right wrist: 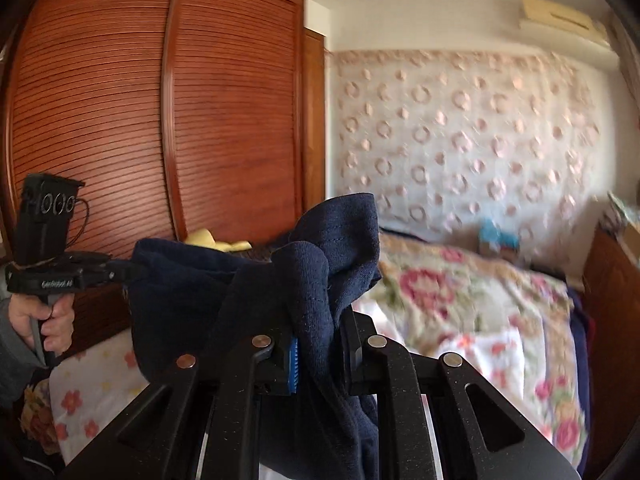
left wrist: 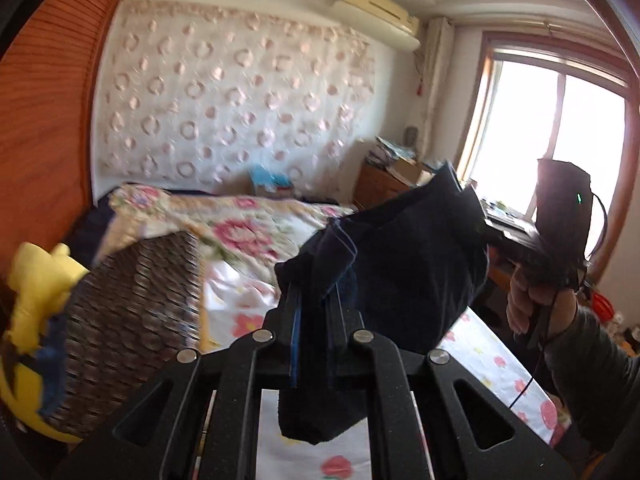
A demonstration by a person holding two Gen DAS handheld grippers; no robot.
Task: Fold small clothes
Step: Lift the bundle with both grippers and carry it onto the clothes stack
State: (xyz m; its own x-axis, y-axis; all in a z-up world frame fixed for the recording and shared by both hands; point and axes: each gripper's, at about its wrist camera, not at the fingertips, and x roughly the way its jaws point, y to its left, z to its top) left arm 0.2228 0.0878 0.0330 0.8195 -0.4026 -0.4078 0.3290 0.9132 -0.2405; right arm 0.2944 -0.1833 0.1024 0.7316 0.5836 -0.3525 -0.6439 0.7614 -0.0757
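Observation:
A dark navy garment (left wrist: 408,264) hangs stretched in the air above the bed, held between both grippers. In the left wrist view my left gripper (left wrist: 314,292) is shut on one bunched corner, and a fold of cloth droops below its fingers. My right gripper (left wrist: 486,234), held by a hand (left wrist: 532,300), pinches the far end. In the right wrist view my right gripper (right wrist: 320,320) is shut on a crumpled fold of the garment (right wrist: 192,292). My left gripper (right wrist: 120,270) grips the opposite end at the left.
Below lies a bed with a white floral sheet (left wrist: 492,360) and a flowered quilt (right wrist: 460,292). A woven brown basket (left wrist: 140,280) and a yellow plush toy (left wrist: 36,280) sit at the left. A slatted wooden wardrobe (right wrist: 160,120) stands beside the bed, and a cluttered nightstand (left wrist: 384,184) stands by the window.

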